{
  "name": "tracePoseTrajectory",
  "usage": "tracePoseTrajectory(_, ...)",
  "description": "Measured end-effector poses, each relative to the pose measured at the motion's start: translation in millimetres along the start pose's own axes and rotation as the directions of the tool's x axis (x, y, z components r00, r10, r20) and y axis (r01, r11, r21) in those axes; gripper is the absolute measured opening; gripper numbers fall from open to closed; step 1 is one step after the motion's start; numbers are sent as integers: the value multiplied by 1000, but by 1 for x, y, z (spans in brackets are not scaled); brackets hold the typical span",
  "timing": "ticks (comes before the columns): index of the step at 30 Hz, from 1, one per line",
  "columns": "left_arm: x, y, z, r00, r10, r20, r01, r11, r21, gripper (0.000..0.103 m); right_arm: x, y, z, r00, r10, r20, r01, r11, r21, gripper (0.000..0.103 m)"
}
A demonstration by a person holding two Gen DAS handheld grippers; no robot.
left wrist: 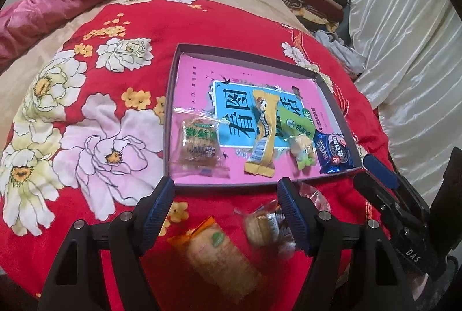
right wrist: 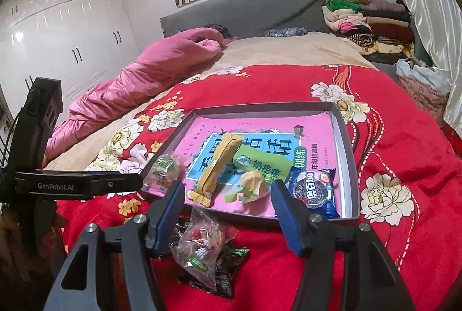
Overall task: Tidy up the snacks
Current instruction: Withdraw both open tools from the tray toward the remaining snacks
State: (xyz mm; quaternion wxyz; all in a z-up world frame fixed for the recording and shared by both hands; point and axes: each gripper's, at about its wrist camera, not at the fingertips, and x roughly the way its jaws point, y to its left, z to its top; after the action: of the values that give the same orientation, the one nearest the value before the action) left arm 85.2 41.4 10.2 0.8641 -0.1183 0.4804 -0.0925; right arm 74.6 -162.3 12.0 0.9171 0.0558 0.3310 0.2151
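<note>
Both tongs hang open and empty over the red flowered bedspread (left wrist: 95, 22): left tongs (left wrist: 226, 202) above an orange cracker pack (left wrist: 213, 253) and a clear biscuit packet (left wrist: 262, 227), right tongs (right wrist: 228, 204) above a clear candy bag (right wrist: 202, 244) lying on a dark wrapper (right wrist: 222, 279). Just beyond sits the shallow box (left wrist: 170, 97), holding a pink book (left wrist: 196, 71) and four snacks along its near edge, a blue cookie pack (left wrist: 335, 153) in its near right corner.

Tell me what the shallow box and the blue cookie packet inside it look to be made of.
Shallow box: likely cardboard, matte grey; thin, straight folded walls with sharp corners. Blue cookie packet: probably glossy plastic film; it shows printed graphics, wrinkles and a crimped end seal.
</note>
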Motion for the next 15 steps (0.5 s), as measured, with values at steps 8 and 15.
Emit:
tracePoseTrajectory(8, -9, 11, -6, 999, 34, 1, -34, 999, 4, 75, -1, 8, -3, 1000, -2, -20, 2, 1000, -5, 62)
tracePoseTrajectory(15, -6, 21, -14, 999, 28, -31, -28, 1000, -10, 75, 3, 7, -6, 999, -1, -50, 2, 1000, 18, 62)
